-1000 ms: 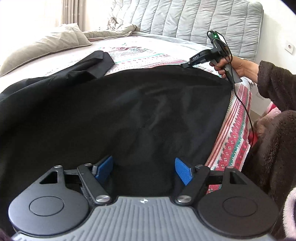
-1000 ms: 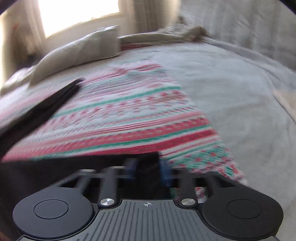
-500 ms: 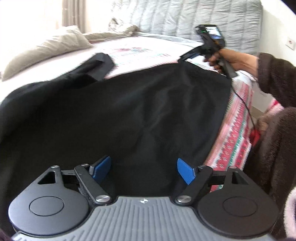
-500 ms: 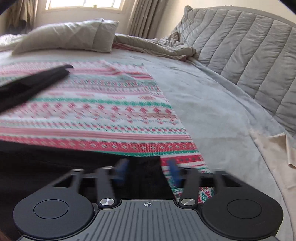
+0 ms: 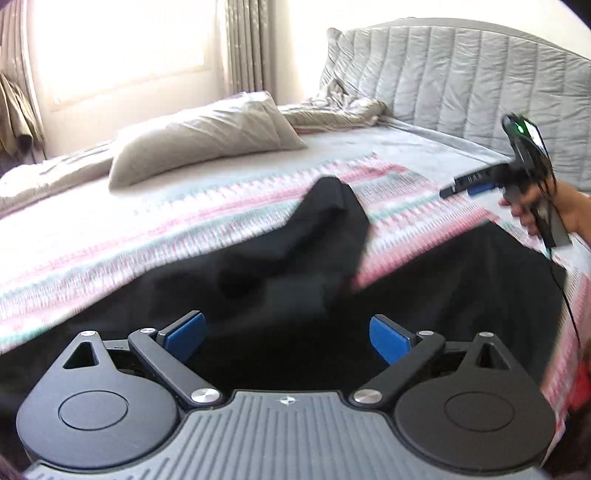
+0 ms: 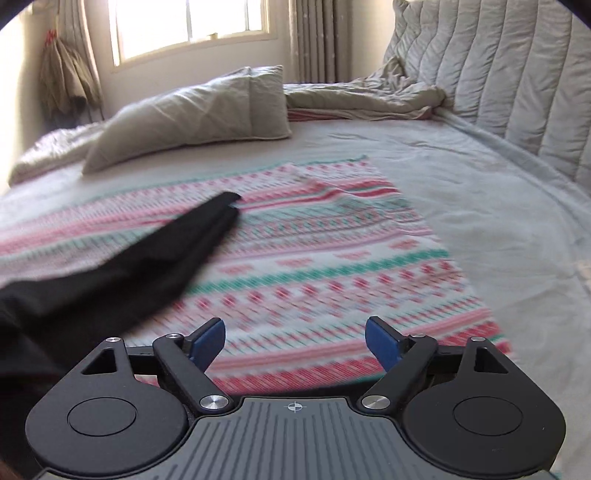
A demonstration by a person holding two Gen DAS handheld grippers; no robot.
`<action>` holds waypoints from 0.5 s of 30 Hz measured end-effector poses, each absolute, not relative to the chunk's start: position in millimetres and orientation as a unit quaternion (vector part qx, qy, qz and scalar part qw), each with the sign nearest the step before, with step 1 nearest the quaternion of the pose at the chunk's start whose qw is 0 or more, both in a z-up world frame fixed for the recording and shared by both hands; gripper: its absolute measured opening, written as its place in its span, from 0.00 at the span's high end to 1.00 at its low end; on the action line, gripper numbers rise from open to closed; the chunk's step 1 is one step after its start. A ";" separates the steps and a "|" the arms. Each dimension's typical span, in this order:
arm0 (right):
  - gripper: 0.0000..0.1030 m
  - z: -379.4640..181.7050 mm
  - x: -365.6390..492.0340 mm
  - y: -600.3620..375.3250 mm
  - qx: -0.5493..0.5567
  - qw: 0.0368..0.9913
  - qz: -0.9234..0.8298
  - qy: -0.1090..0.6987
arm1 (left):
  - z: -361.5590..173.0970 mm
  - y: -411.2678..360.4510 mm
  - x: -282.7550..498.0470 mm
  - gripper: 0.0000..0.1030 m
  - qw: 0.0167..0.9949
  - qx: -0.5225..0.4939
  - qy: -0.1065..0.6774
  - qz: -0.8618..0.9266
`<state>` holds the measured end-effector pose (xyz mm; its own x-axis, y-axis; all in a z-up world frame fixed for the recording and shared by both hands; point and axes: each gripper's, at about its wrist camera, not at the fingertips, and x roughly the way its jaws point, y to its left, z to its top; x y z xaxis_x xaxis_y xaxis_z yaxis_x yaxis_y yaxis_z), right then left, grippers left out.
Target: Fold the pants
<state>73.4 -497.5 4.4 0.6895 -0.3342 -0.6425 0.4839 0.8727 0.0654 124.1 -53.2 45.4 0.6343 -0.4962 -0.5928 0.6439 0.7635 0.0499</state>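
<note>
On the far left, my pillow (image 5: pixel 207 136) lies on the grey bed sheet (image 6: pixel 480 192), under the bright window (image 6: pixel 184 26). My left gripper (image 5: pixel 286 338) is above the black pants (image 5: pixel 280 295); its jaws are opening and its blue pads (image 5: pixel 184 334) press on nothing, the cloth only lies below them. The pants are spread on the patterned blanket (image 5: pixel 110 251) with red and green stripes, and one leg (image 5: pixel 328 218) reaches away toward the pillow. More to the right, my right gripper (image 6: pixel 295 341) is over the blanket, just beside the pants edge; its jaws are opening too and nothing is between them. In the left wrist view my right hand (image 5: pixel 535 210) holds its handle in front of the quilted headboard (image 5: pixel 461 81).
</note>
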 end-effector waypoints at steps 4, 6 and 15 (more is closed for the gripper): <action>0.17 -6.2 100.2 -496.5 0.167 0.913 -0.190 0.319 | 53.7 -90.4 164.2 0.04 0.889 0.151 0.295 -0.315; 0.17 -14.5 118.9 -498.5 0.183 0.910 -0.176 0.329 | 53.2 -120.9 184.4 0.04 0.883 0.178 0.296 -0.318; 0.21 -34.5 182.9 -524.2 0.223 0.906 -0.186 0.307 | -3.6 -270.3 274.2 0.16 0.843 0.267 0.290 -0.365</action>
<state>182.9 -524.2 -34.5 0.7419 -0.1997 -0.6401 0.4742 0.8312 0.2903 274.2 -270.3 -3.6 0.5651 -0.4614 -0.6840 0.7710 0.5904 0.2387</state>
